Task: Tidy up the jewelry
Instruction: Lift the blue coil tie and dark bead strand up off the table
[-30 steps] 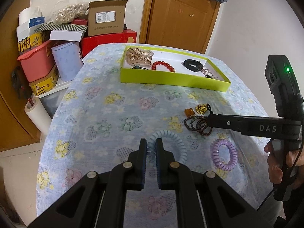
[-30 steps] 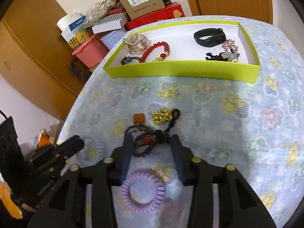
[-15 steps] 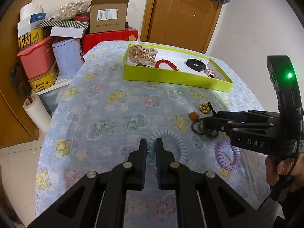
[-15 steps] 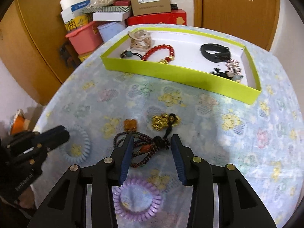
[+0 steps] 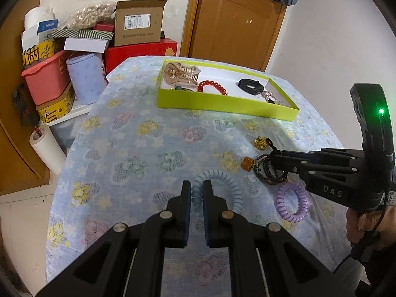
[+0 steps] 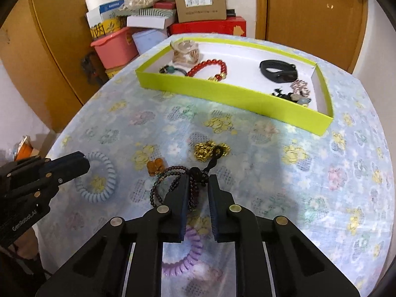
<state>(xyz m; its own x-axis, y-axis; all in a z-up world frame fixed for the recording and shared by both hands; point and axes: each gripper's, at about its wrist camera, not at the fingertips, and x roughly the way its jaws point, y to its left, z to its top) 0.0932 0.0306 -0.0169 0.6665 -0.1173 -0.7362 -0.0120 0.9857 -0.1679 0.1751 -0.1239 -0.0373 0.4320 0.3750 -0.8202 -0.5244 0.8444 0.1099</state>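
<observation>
Right tongs have just been closing on the limp, light bead bracelet (grip its knot); left tongs stay clamped on the springy blue coil tie.

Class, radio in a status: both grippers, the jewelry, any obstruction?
Left gripper shut on blue coil band. Right gripper just closing on dark bead bracelet. Green tray ahead, path clear.

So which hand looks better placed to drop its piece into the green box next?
Probably the right. Its fingers have just been closing on the dark bead bracelet, which lies nearer the green box. The left fingers pinch the blue coil hair tie, farther back.
</observation>
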